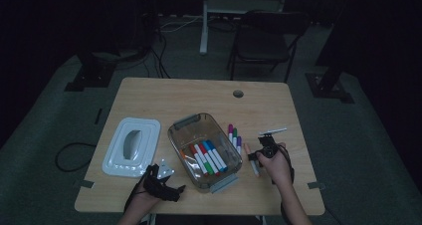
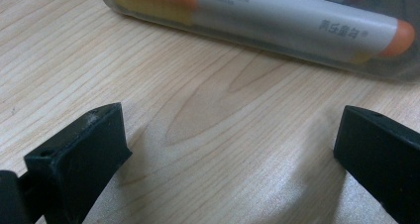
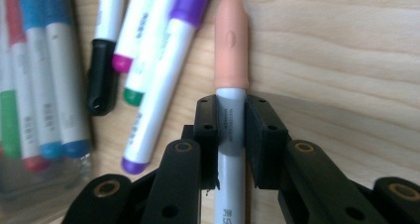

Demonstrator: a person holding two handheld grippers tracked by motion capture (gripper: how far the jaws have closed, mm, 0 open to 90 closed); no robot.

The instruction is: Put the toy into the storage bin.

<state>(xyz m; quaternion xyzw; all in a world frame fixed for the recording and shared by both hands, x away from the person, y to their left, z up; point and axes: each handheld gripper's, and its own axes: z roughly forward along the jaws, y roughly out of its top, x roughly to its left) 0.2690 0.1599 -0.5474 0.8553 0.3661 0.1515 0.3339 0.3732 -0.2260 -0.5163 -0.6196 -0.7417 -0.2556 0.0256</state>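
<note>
Your right gripper has its jaws clamped on the grey barrel of the peach-capped marker, one black pad flat against each side. The grip sits just behind the cap, so the whole peach cap sticks out past the fingertips and the rest of the barrel runs back between the jaws toward your hand. The marker looks like it's lying along the wooden table, though I can't tell for sure whether it's touching the wood or just off it.

From the high view, your right gripper is near the right side of the table, just to the right of the clear plastic box. The peach-capped marker pokes out on the box side of it. Just beside that marker, a little cluster of loose markers lies on the wood, with purple, green, magenta and black ends, and none of them is touching the one you've got.

Your left gripper has its jaws standing wide apart with bare table between them. It's parked low over the wood right in front of the box wall, where an orange marker shows through the plastic. In the high view your left gripper rests near the front edge, between the white lid and the box. Inside the box there's a row of markers with red, blue and green caps.
</note>
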